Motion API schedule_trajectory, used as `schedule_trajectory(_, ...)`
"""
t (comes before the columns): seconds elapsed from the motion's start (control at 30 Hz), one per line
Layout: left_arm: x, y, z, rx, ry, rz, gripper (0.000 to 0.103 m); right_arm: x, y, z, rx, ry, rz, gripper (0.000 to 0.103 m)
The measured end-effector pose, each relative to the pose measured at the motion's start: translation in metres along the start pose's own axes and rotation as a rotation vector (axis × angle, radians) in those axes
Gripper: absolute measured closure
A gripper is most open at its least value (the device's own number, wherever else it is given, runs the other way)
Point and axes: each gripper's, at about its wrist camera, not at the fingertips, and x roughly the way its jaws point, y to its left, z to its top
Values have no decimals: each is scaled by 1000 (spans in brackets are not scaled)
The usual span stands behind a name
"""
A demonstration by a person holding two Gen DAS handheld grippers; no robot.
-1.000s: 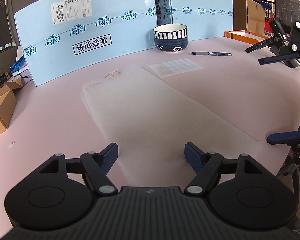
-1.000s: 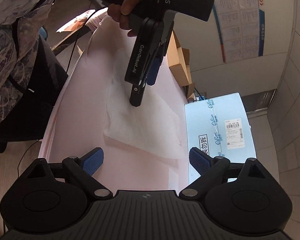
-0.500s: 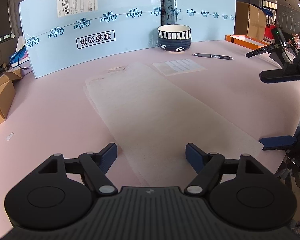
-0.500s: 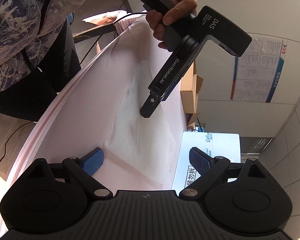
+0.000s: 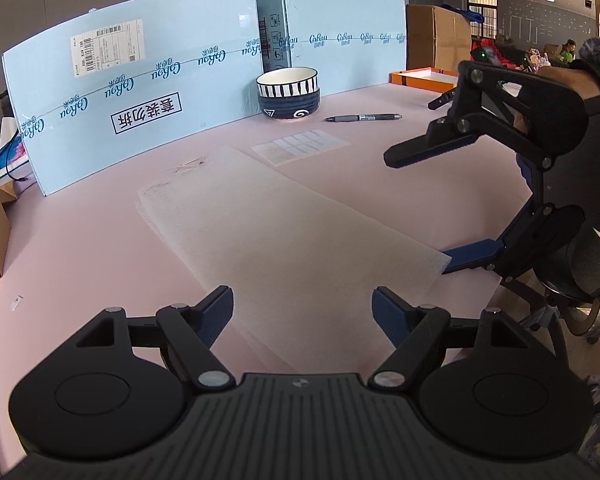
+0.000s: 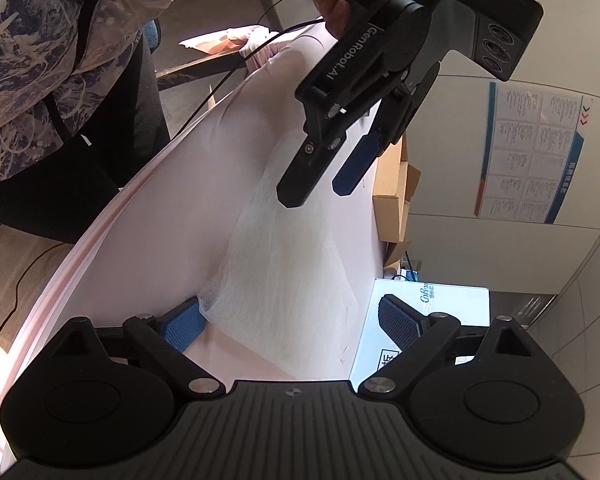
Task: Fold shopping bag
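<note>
A thin white shopping bag [image 5: 284, 224] lies flat as a long strip on the pink table [image 5: 80, 240]. My left gripper [image 5: 302, 308] hovers open over the bag's near end, with nothing between its pads. At the right, my right gripper [image 5: 416, 213] stands open on its side; its lower blue finger [image 5: 472, 256] rests by the bag's right corner. In the right wrist view the bag [image 6: 284, 280] runs away from the open right gripper [image 6: 292, 316], whose left pad [image 6: 184, 320] sits at the bag's corner. The left gripper [image 6: 316, 194], held by a hand, hangs open above the bag.
A striped bowl [image 5: 288, 96], a pen [image 5: 364, 117] and a small label sheet [image 5: 300, 146] lie behind the bag. Blue cartons [image 5: 140, 108] wall off the back. An orange tray [image 5: 424, 80] sits far right. A person in patterned clothing [image 6: 40, 40] stands at the table edge.
The right gripper has closed in on the bag's right corner and rolled onto its side. The left gripper has drawn back and up a little, toward the bag's near end.
</note>
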Motion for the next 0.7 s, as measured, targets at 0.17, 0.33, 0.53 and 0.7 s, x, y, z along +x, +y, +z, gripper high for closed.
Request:
schedule_trajectory(0.17, -9, -10, -3, 38, -8, -37, 26, -5, 8, 2, 0, 9, -21, 23)
schedule_trajectory(0.33, -7, -14, -7, 58, 27, -33, 25, -10, 21, 3, -28, 20, -22, 51)
schedule_trajectory(0.53, -6, -24, -13, 101, 42, -19, 24, -9, 50, 3, -109, 40, -6, 100)
schedule_trajectory(0.7, -8, -31, -15, 136, 25, -15, 24, -5, 43, 5, -25, 61, 6, 100)
